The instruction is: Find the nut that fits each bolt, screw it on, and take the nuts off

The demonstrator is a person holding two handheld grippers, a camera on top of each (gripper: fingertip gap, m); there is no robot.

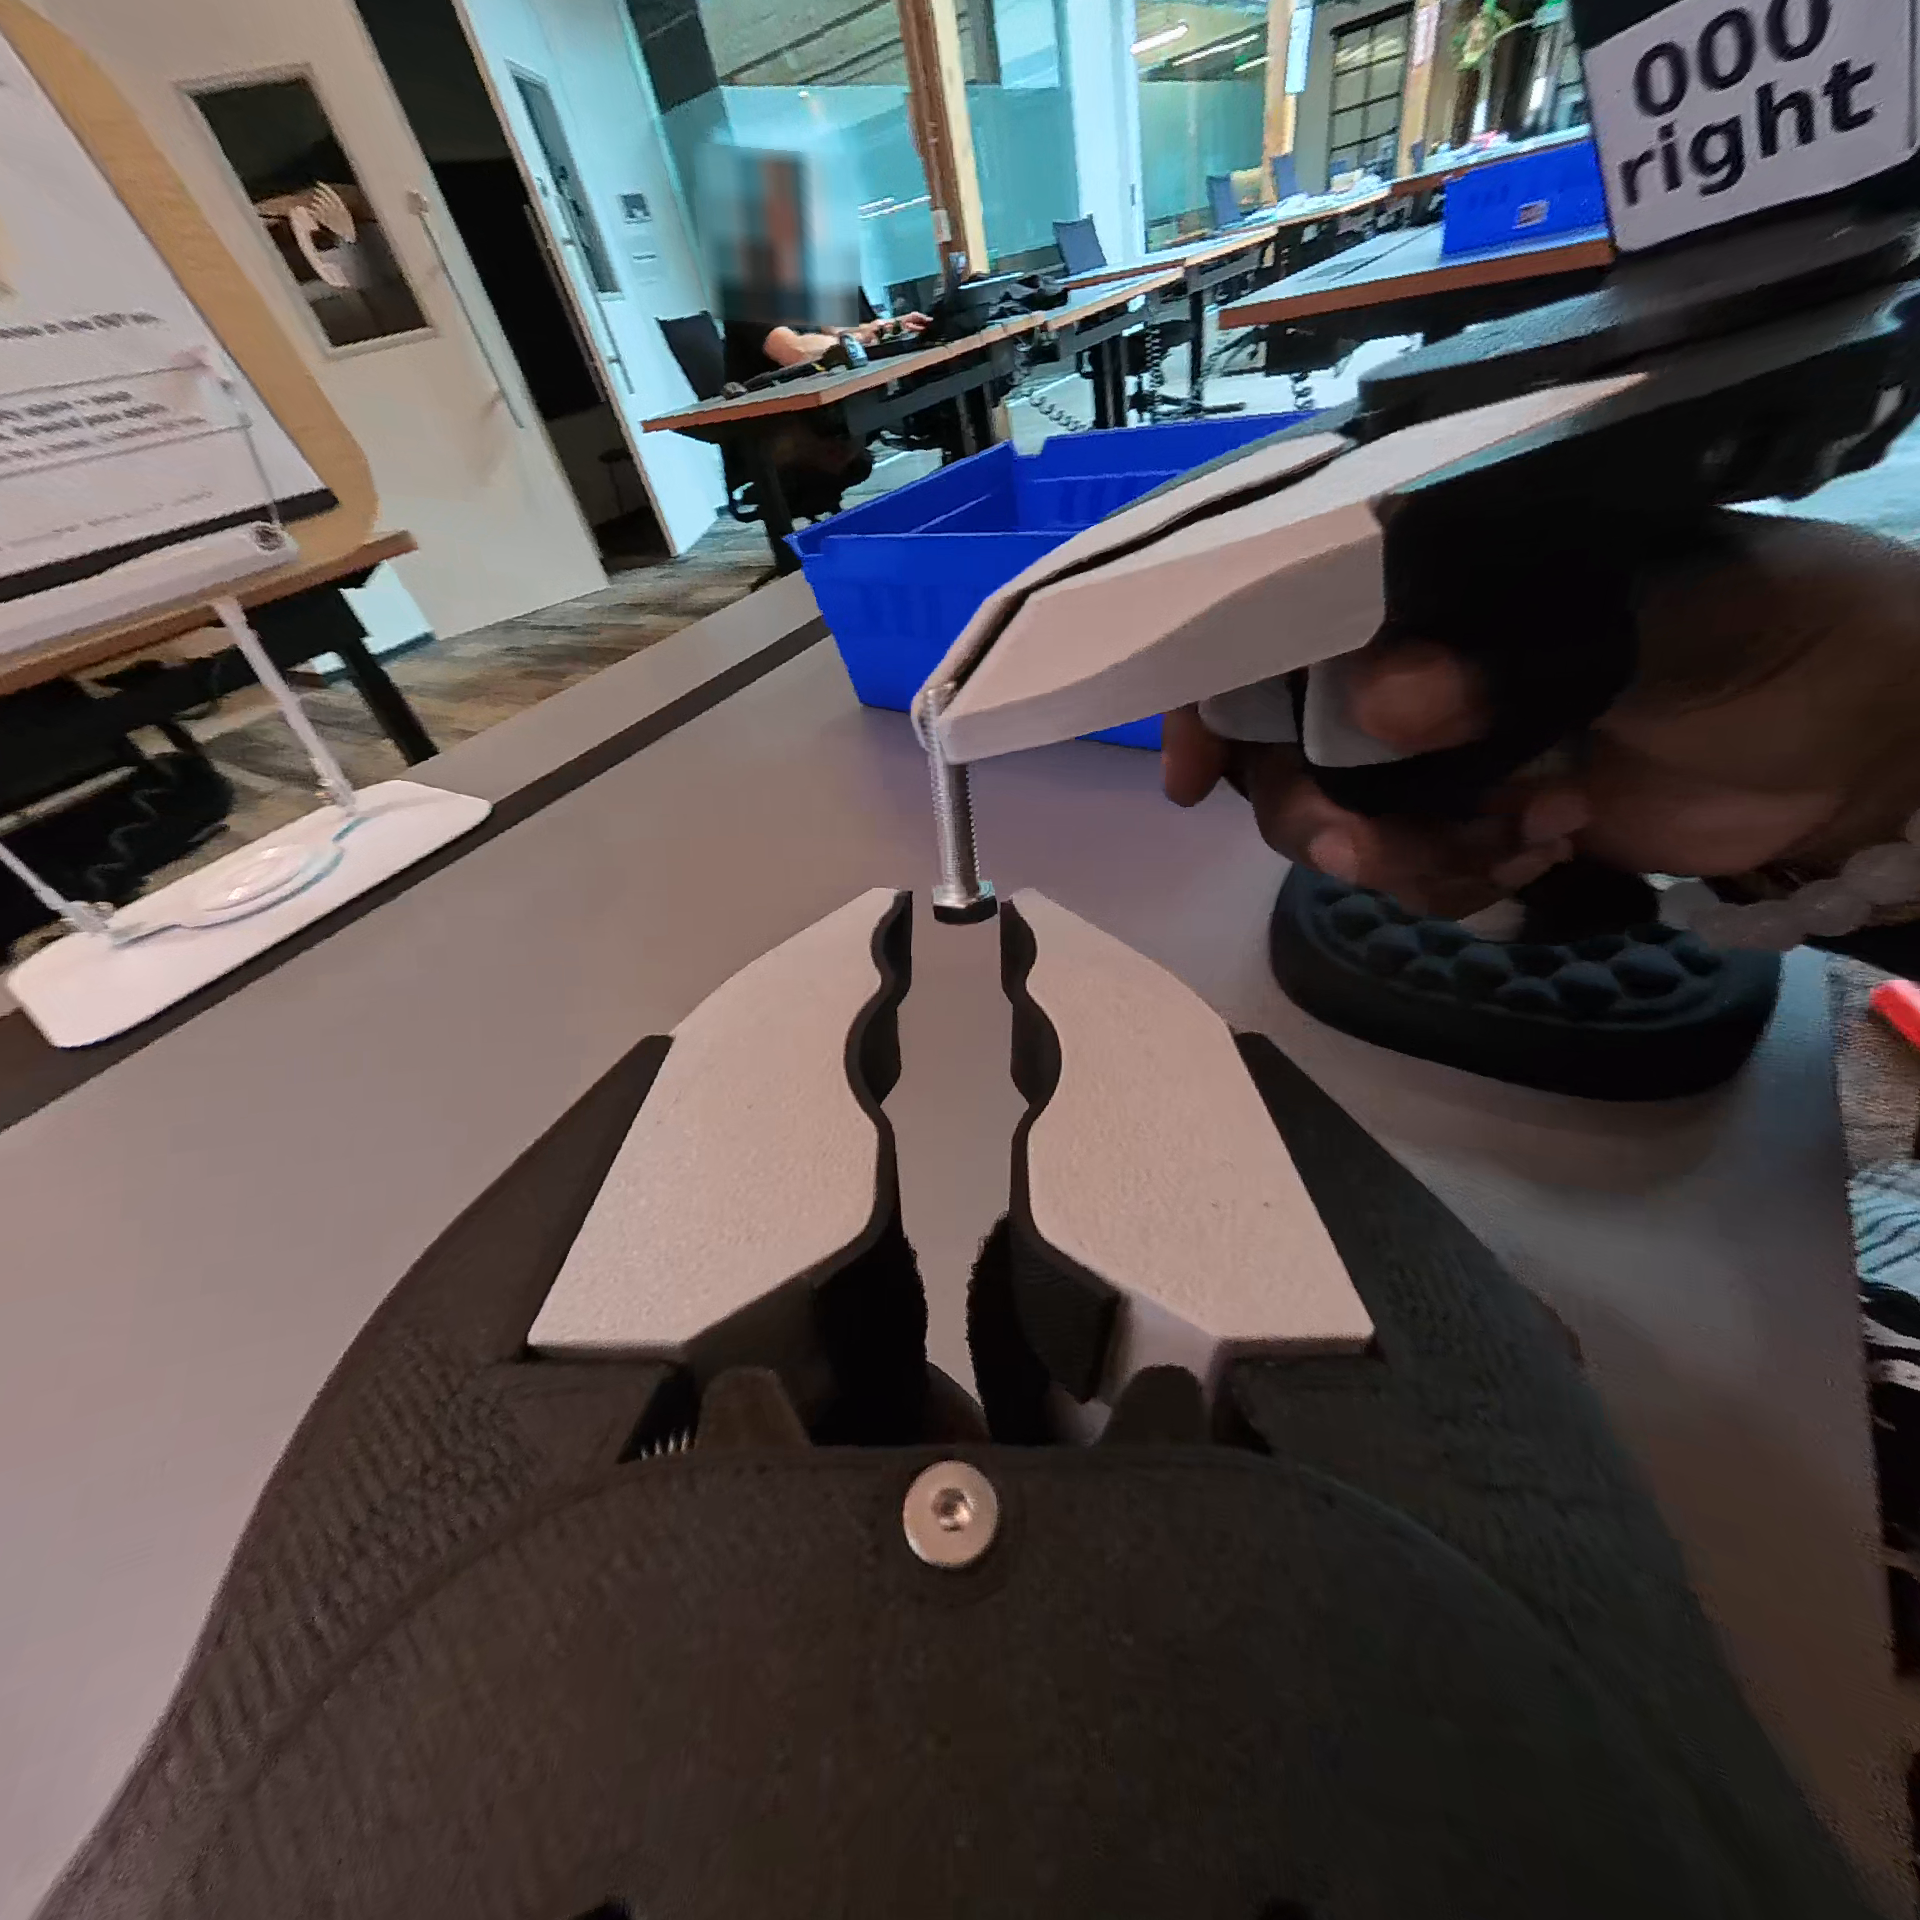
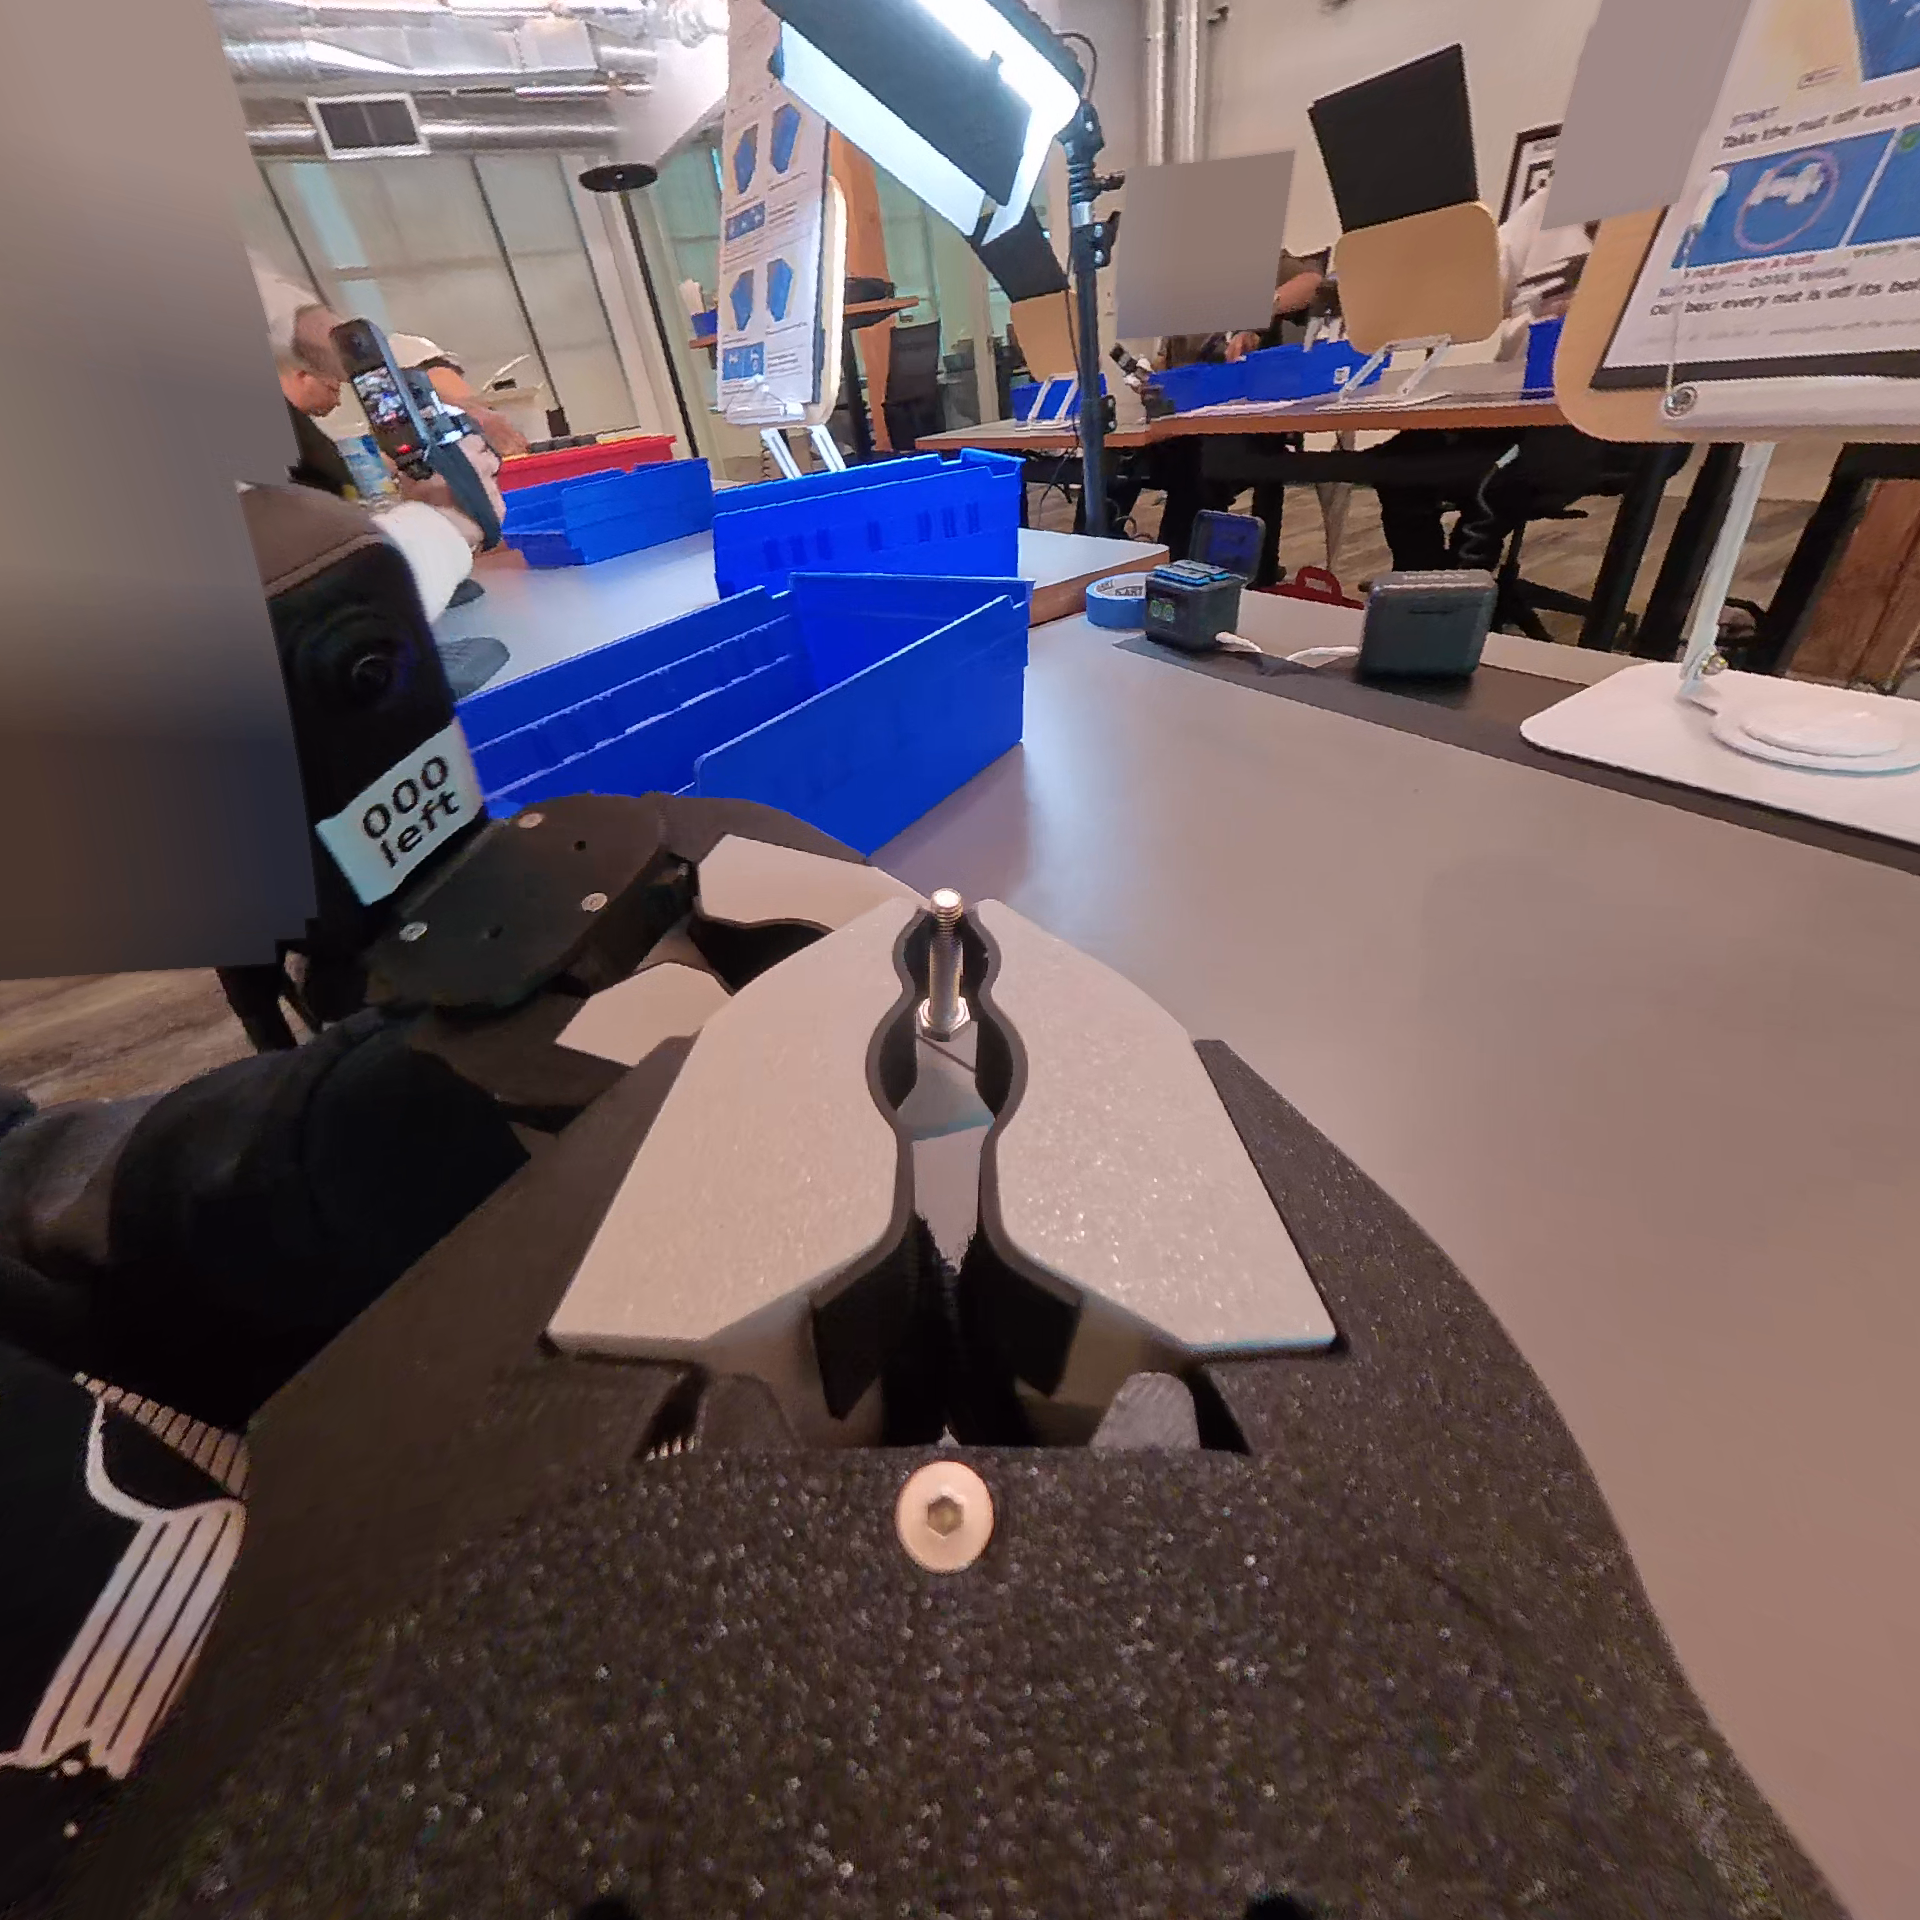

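Right gripper (image 2: 943,920) clamped on the threaded tip of a silver hex bolt (image 1: 954,821), fingertips pressed to the shank; in the left wrist view the bolt hangs head-down at frame centre, just above the grey table (image 1: 520,1039). Left gripper (image 1: 956,909) narrow but parted, its fingertips (image 1: 878,920) flanking the bolt's hex head with small gaps either side, nothing gripped. Right of centre, the gloved hand (image 1: 1507,748) on the right gripper sits over a black dimpled pad (image 1: 1538,997). Blue bins (image 1: 935,582) behind the bolt at upper centre. White stand base (image 1: 260,894) at left edge, sign board (image 1: 125,395) upper left.
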